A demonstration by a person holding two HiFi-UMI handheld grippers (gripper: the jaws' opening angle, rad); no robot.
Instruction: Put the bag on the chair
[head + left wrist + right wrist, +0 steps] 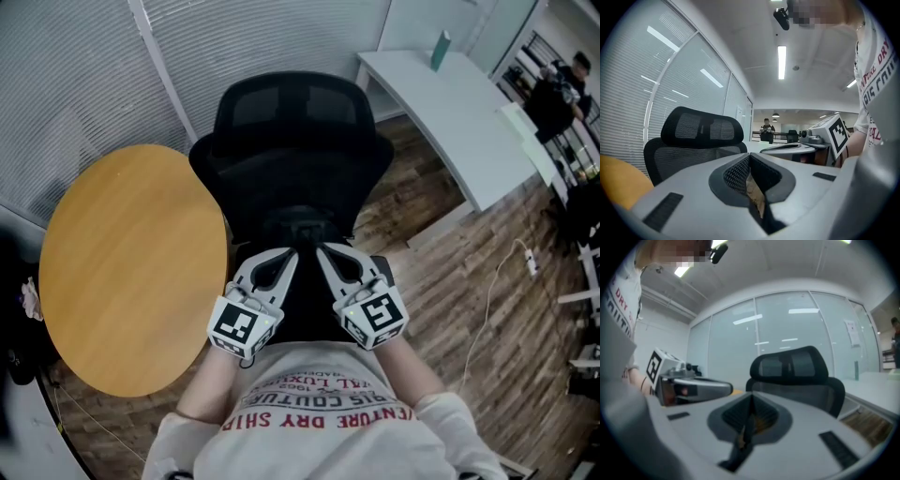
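Note:
A black office chair [291, 122] stands in front of me and faces me; its headrest also shows in the left gripper view [703, 129] and the right gripper view [792, 364]. Both grippers are held close together near my chest, over a black mass that I take for the bag [309, 309]. It is hard to tell apart from the dark chair seat. My left gripper [286, 255] [750, 159] is shut, with a thin dark strip pinched between its pads. My right gripper [326, 250] [751, 399] is shut the same way on a dark strip that hangs down.
A round wooden table [131, 262] stands at the left, touching the chair's side. A white desk [459, 112] is at the back right. A power strip with its cable [530, 258] lies on the wooden floor. A person [562, 84] stands far right.

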